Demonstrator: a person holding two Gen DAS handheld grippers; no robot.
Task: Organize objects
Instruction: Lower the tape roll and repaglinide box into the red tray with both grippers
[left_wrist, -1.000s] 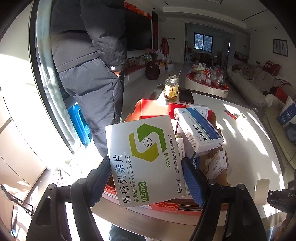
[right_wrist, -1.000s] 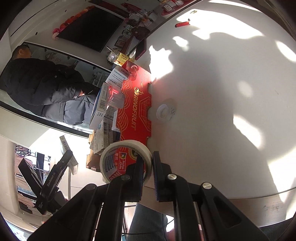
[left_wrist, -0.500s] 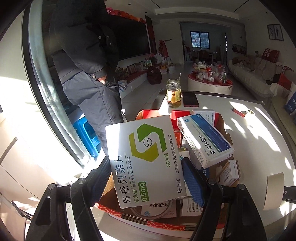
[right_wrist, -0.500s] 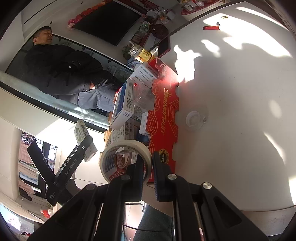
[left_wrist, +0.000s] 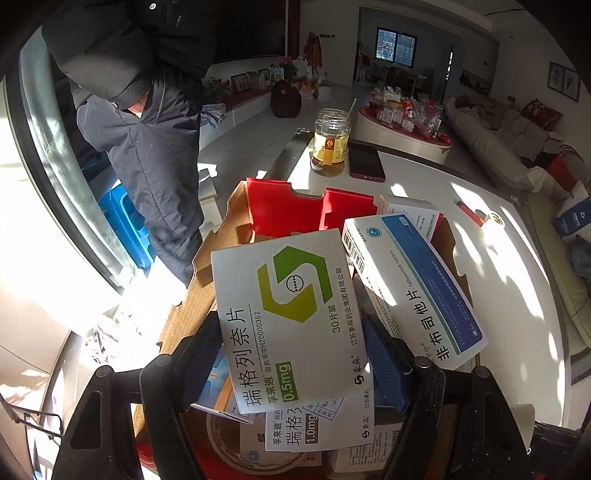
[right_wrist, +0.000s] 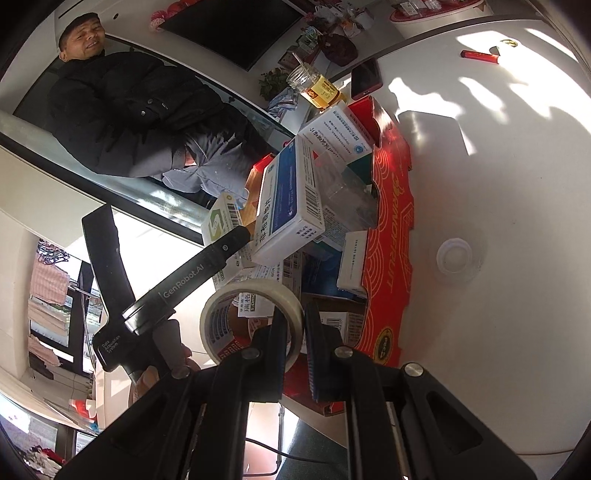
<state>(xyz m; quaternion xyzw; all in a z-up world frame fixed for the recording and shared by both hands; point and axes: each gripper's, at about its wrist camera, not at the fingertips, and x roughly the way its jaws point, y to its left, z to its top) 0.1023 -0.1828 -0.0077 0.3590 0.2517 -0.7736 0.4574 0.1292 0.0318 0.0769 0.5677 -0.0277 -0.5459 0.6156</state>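
Both hands have swung over the red box (left_wrist: 284, 206) now, left gripper (left_wrist: 291, 354) pinching the medicine carton (left_wrist: 288, 325), right gripper (right_wrist: 295, 332) pinching the tape roll (right_wrist: 251, 295), drops look imminent.

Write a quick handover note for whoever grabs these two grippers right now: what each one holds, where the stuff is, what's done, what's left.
Left gripper: shut on the white medicine box with green logo, held over the red carton.
Right gripper: shut on the roll of tape, at the carton's near end.
Done: several medicine boxes already piled in the carton, including the blue-and-white box.
Left: set down both items; the jar, phone and clear lid remain on the table.
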